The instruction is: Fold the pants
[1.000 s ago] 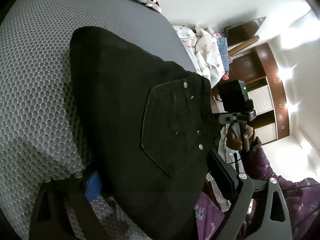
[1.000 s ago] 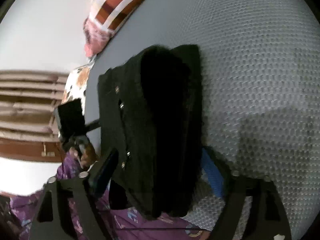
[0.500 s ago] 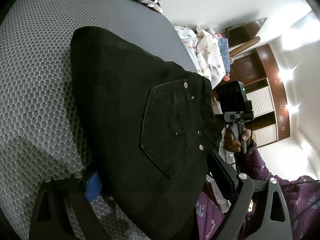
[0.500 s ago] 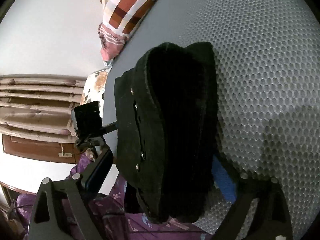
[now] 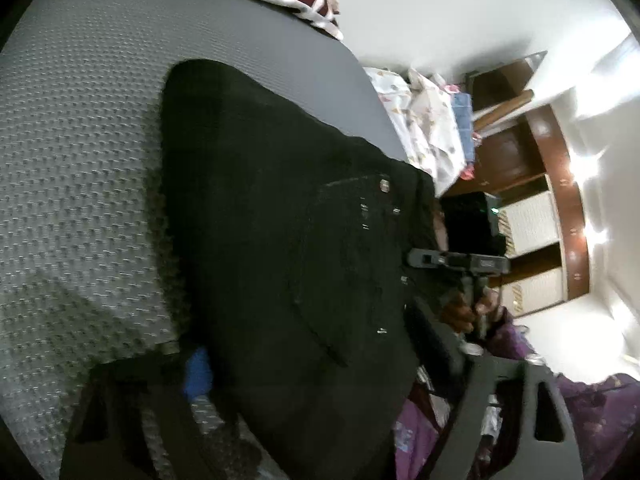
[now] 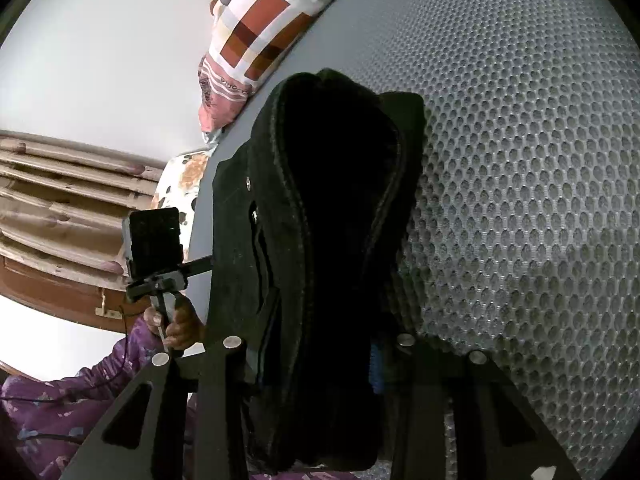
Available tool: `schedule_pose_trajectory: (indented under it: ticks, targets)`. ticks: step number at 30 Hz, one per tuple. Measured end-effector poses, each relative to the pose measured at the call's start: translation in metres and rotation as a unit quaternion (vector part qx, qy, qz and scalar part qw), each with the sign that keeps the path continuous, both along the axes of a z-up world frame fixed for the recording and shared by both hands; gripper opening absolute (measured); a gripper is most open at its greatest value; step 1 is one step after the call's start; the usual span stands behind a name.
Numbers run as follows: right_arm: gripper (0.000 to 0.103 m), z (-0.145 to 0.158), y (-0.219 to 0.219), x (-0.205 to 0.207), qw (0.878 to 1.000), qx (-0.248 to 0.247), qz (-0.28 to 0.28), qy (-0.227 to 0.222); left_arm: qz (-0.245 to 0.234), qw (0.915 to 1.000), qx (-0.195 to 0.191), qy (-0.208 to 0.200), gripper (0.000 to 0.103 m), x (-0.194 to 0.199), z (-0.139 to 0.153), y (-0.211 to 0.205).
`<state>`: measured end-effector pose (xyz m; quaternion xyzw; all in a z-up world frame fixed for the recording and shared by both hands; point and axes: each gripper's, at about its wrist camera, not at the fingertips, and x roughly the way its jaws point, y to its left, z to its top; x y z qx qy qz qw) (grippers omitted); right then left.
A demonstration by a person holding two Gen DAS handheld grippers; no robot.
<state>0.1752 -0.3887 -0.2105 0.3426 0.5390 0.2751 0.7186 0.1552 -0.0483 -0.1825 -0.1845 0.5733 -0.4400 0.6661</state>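
Note:
The black pants (image 5: 280, 240) lie folded on the grey mesh mattress (image 5: 80, 160), back pocket with rivets facing up. My left gripper (image 5: 312, 360) straddles the near end of the bundle, jaws wide apart around it. In the right wrist view the pants (image 6: 320, 240) stand as a thick folded stack. My right gripper (image 6: 312, 352) has closed in on that stack from both sides. Each view shows the other gripper's handle and the hand holding it, beside the pants: the right gripper's (image 5: 460, 260), the left gripper's (image 6: 156, 248).
A checked red and white pillow (image 6: 272, 20) lies at the far end of the mattress. Patterned white cloth (image 5: 424, 128) lies off the mattress edge. Wooden cabinets (image 5: 540, 200) stand beyond. The person's purple clothing (image 6: 60, 400) is close below.
My right gripper's jaws have narrowed onto the folded stack, which now rises taller in its view. My left gripper has shifted a little, its view now blurred.

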Motion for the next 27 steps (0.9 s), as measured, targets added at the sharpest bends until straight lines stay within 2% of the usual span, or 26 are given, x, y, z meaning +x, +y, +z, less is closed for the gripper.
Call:
schedule_pose_trajectory:
  ticks: [2, 5, 7, 9, 11, 16, 18, 20, 22, 27]
  targets:
    - [0.034, -0.001, 0.000, 0.001, 1.000, 0.002, -0.003, 0.001, 0.019, 0.9997, 0.014, -0.003, 0.045, 0.003, -0.004, 0.006]
    - [0.036, -0.004, 0.004, 0.005, 1.000, 0.009, -0.005, 0.008, 0.031, 0.9987, -0.018, 0.036, 0.045, 0.009, -0.015, 0.016]
    - [0.037, -0.005, -0.002, 0.006, 1.000, 0.013, -0.006, 0.018, 0.031, 0.9986, -0.021, 0.038, 0.045, 0.009, -0.017, 0.019]
    - [0.037, -0.006, -0.004, 0.009, 1.000, 0.017, -0.008, 0.025, 0.027, 0.9993, -0.014, 0.022, 0.043, 0.007, -0.015, 0.018]
    - [0.036, -0.006, -0.003, 0.008, 1.000, 0.013, -0.009, 0.024, 0.031, 0.9994, 0.013, -0.005, 0.032, 0.001, -0.012, 0.013]
    - [0.035, 0.002, 0.006, 0.004, 0.999, -0.027, -0.020, 0.010, 0.054, 0.9923, 0.084, -0.073, 0.026, -0.016, 0.002, -0.005]
    - [0.035, 0.005, 0.010, 0.002, 0.999, -0.036, -0.028, 0.008, 0.070, 0.9911, 0.084, -0.076, 0.022, -0.019, 0.005, -0.006]
    - [0.033, 0.007, 0.012, -0.001, 0.999, -0.037, -0.039, 0.006, 0.074, 0.9879, 0.097, -0.096, 0.017, -0.025, 0.012, -0.008]
    - [0.032, 0.009, 0.016, -0.004, 0.998, -0.035, -0.045, 0.003, 0.073, 0.9851, 0.109, -0.112, 0.016, -0.031, 0.016, -0.005]
    - [0.030, 0.007, 0.032, -0.019, 0.998, -0.003, -0.057, -0.003, 0.084, 0.9822, 0.123, -0.115, 0.016, -0.040, 0.022, 0.012]
